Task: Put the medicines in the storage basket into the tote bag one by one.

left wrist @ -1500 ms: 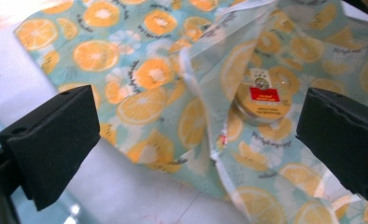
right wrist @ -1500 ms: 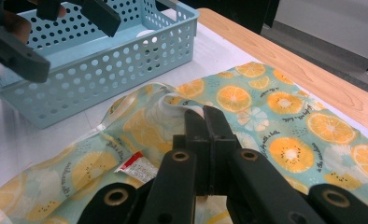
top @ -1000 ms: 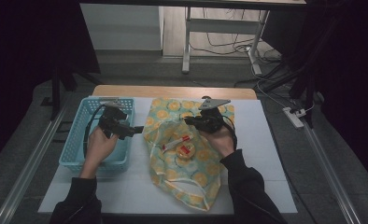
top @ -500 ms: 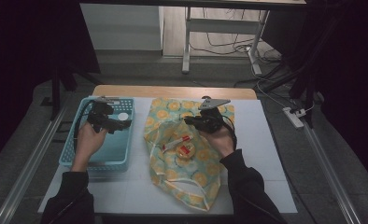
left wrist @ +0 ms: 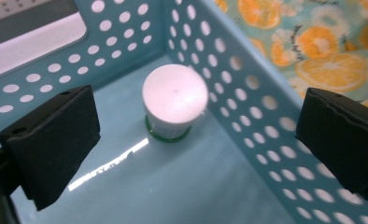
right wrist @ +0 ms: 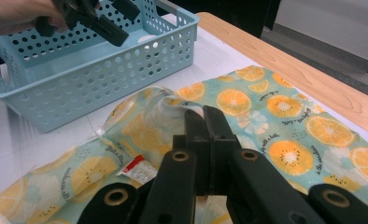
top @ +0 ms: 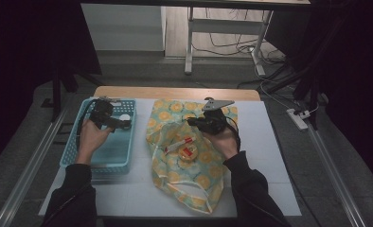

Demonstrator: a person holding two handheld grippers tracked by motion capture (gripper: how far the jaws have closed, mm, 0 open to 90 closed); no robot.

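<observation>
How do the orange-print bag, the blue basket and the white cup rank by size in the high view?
1. orange-print bag, largest.
2. blue basket, somewhat smaller.
3. white cup, by far the smallest, standing inside the basket.

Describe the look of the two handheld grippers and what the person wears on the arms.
Both are black. The left gripper has two blocky, matte black pads. The right gripper has slim flat jaws on linkage arms with round pivot holes, and carries a grey three-cornered plate on top. Black cables trail from each. The sleeves are dark and long.
</observation>
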